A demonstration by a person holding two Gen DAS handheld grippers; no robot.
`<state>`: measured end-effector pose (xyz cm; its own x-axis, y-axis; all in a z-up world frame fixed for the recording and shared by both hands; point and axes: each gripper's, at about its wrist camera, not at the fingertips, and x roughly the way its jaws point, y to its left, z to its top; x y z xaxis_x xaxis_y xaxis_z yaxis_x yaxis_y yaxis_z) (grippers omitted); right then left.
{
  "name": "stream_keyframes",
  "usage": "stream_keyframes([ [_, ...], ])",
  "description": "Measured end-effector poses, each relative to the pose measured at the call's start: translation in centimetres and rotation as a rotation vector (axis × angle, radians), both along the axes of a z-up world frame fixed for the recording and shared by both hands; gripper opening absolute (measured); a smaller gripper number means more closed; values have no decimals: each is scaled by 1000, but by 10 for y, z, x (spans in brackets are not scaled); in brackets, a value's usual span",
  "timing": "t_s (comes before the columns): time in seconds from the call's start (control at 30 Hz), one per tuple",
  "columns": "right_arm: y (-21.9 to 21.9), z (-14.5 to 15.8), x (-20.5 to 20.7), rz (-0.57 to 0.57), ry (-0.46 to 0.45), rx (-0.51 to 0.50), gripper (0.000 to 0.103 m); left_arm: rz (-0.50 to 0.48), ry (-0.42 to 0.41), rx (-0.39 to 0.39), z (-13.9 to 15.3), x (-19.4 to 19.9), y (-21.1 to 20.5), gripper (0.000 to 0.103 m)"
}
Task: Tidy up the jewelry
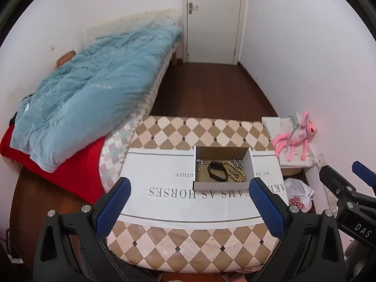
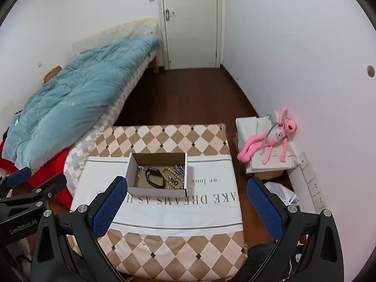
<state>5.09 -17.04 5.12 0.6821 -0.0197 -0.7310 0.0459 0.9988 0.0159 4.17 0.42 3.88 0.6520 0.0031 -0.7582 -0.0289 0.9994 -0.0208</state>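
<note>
A small open cardboard box (image 1: 249, 156) sits on a white printed cloth (image 1: 159, 171) over a checkered table. Inside lie a black wristband (image 1: 217, 170), a wooden bead string (image 1: 237, 175) and silver pieces (image 1: 237, 162). The box also shows in the right wrist view (image 2: 131, 164), with the wristband (image 2: 154, 176) and beads (image 2: 171, 176). My left gripper (image 1: 190, 208) is open and empty, held above the table's near side. My right gripper (image 2: 188, 208) is open and empty, also short of the box.
A bed with a blue duvet (image 1: 94, 89) and red sheet (image 1: 70, 164) stands left of the table. A pink plush toy (image 2: 270, 141) lies on white boxes at the right wall. A plastic bag (image 1: 299, 195) lies on the floor. A closed door (image 1: 213, 18) is at the back.
</note>
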Motion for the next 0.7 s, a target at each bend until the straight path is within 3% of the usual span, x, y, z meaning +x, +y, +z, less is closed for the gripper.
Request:
stream_keyframes([
  [0.4,7,35,-35,10,-49,11,103,-10,-39,-13,26,-26,1,103],
  [0.7,1,24,-11,-9,6,34,103,-5,30,-1,14,6,0,103],
])
